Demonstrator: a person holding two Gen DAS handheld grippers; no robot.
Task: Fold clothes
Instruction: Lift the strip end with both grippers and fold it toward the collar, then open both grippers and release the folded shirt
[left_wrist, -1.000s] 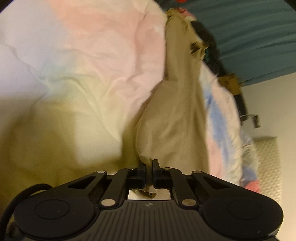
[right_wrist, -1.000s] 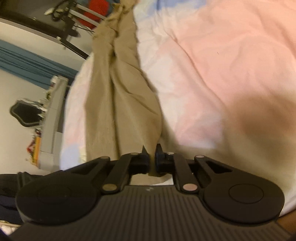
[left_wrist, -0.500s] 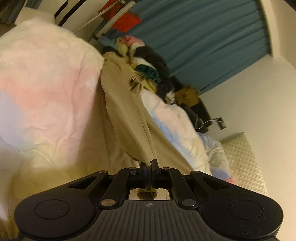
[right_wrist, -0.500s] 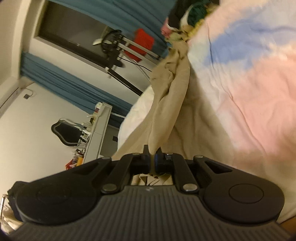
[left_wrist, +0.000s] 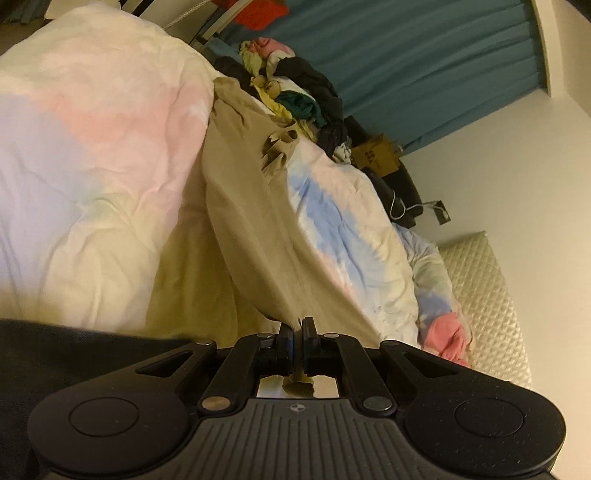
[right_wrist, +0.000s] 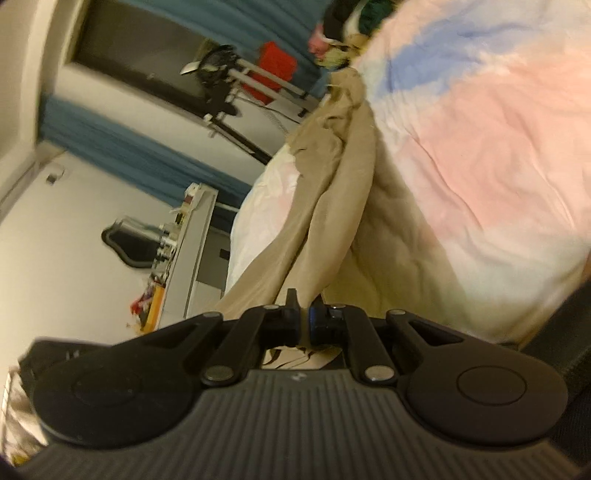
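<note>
A long beige garment (left_wrist: 255, 206) stretches away from me across a pastel tie-dye duvet (left_wrist: 92, 147). My left gripper (left_wrist: 297, 325) is shut on one near edge of it, a flap of cloth poking out behind the pads. In the right wrist view the same beige garment (right_wrist: 332, 206) runs in two twisted folds toward the far end of the duvet (right_wrist: 498, 147), and my right gripper (right_wrist: 303, 310) is shut on its other near edge. The near end is lifted off the bed; the far end still rests bunched on the duvet.
A heap of mixed clothes (left_wrist: 295, 92) lies at the bed's far end before teal curtains (left_wrist: 424, 55). A quilted headboard (left_wrist: 484, 295) stands right. A drying rack (right_wrist: 236, 85) and a white cabinet (right_wrist: 192, 236) stand beside the bed. Dark fabric (left_wrist: 55, 354) lies at lower left.
Both grippers have risen and pulled back with the garment's near end, tilting the views up from the duvet to the room. The garment now hangs taut from the pads.
</note>
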